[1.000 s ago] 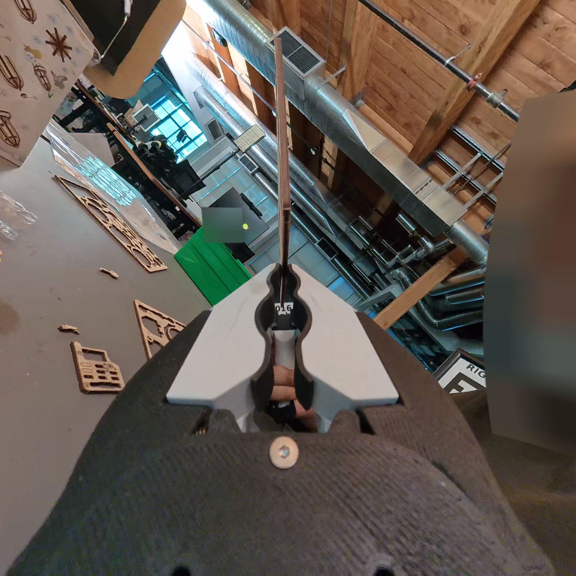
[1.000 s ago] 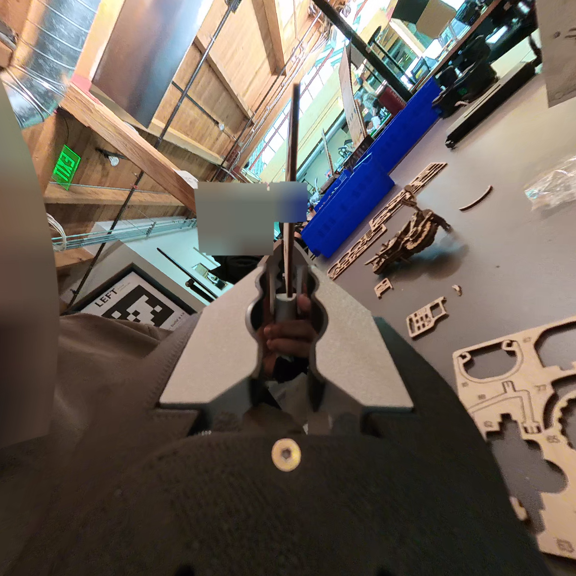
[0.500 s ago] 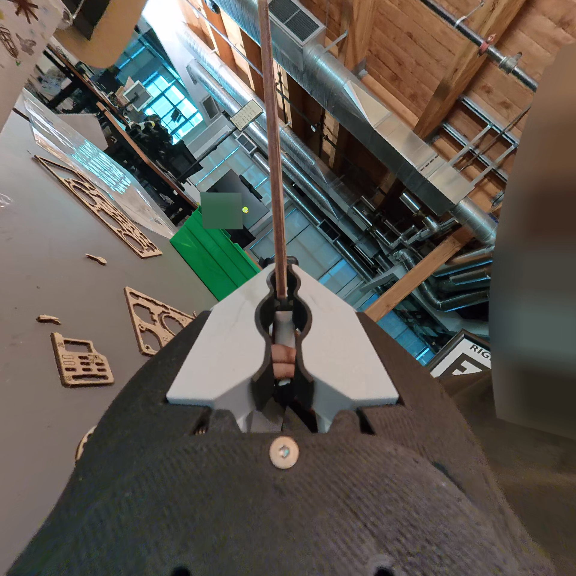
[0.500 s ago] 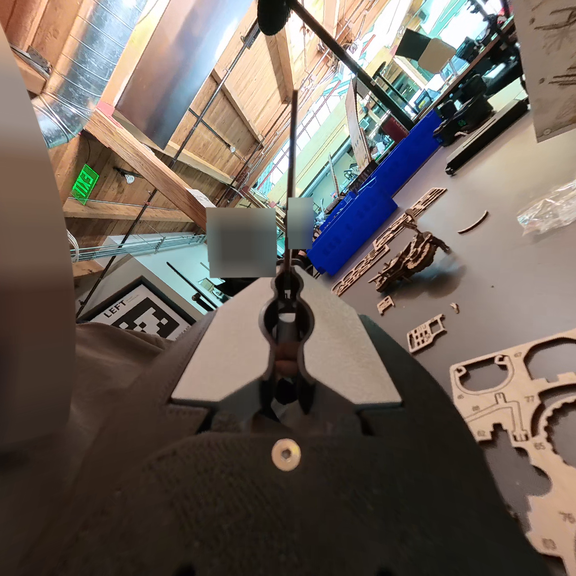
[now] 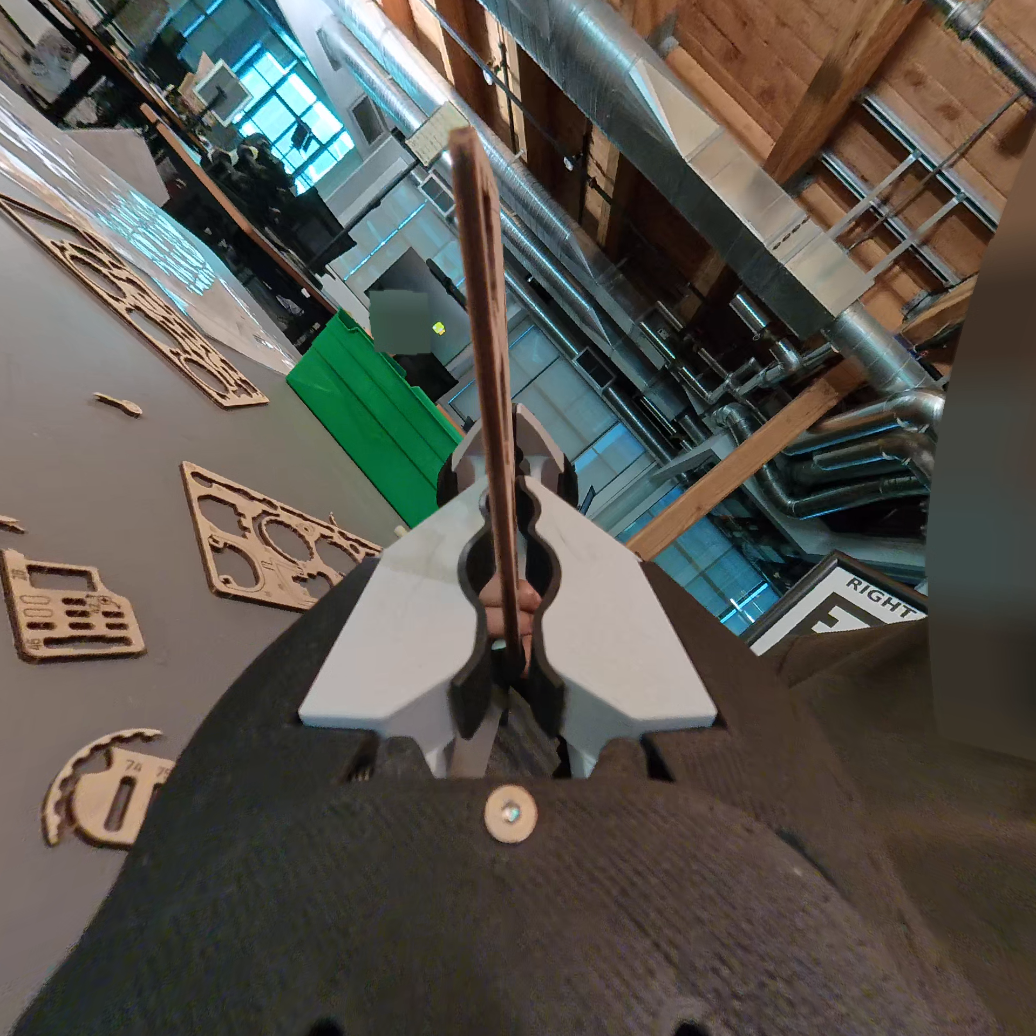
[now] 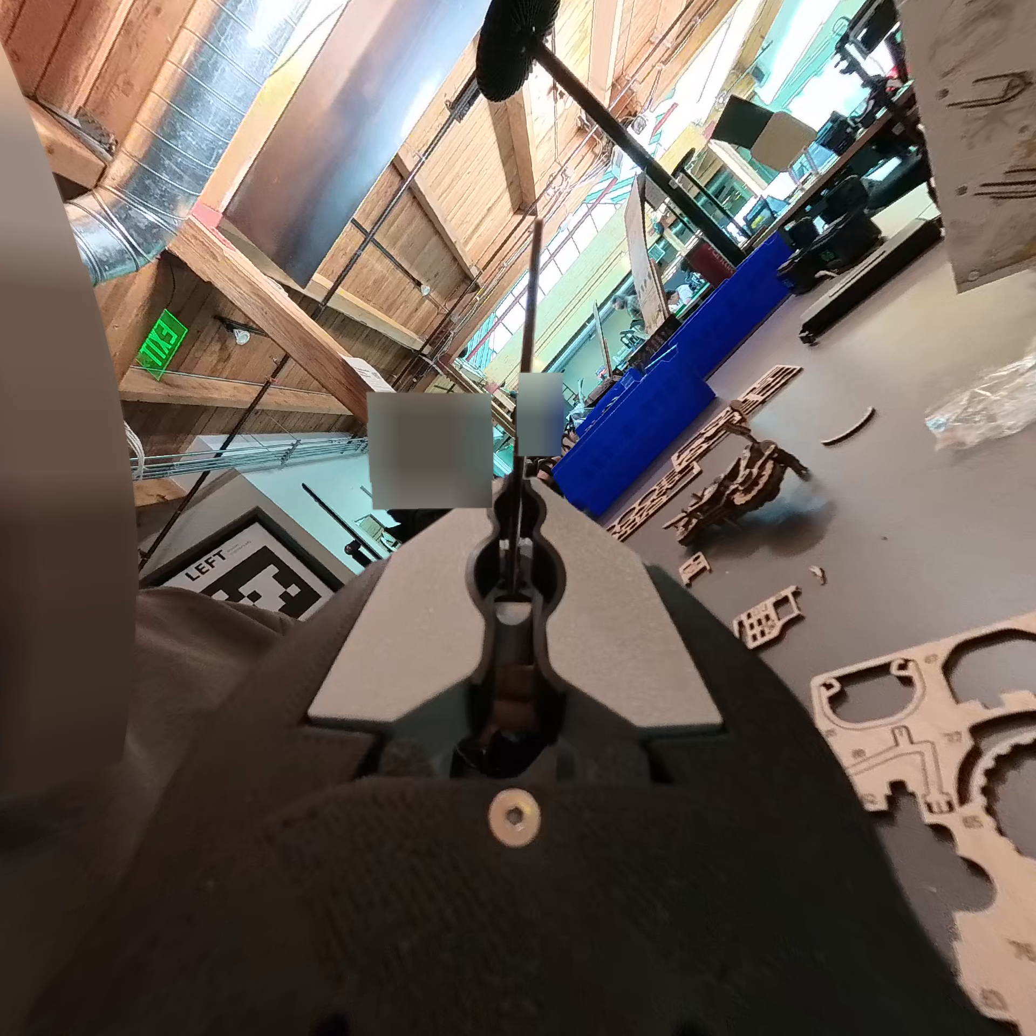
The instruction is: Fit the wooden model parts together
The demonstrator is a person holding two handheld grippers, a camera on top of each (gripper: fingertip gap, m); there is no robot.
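Observation:
My left gripper (image 5: 504,499) is shut on a thin wooden sheet (image 5: 485,336) that I see edge-on, standing up toward the ceiling. The tips of my right gripper (image 5: 524,448) show just behind the sheet, facing me. In the right wrist view my right gripper (image 6: 518,493) is shut on what looks like the same wooden sheet (image 6: 530,347), a dark thin line rising between the jaws. Both grippers are lifted off the grey table (image 6: 897,549) and tilted upward. The sheet's faces are hidden.
A partly built wooden model (image 6: 740,482) stands on the table. Cut-out wooden sheets (image 6: 925,757) (image 5: 269,538), a small slotted piece (image 5: 67,611), a toothed arc piece (image 5: 106,796) and a plastic bag (image 6: 986,409) lie around. A green bin (image 5: 370,415) and blue bins (image 6: 644,431) stand at the table edges.
The right gripper's jaws, apart one second ago, have closed on the sheet. Both views have tilted, and the right gripper's tips now show behind the sheet in the left wrist view.

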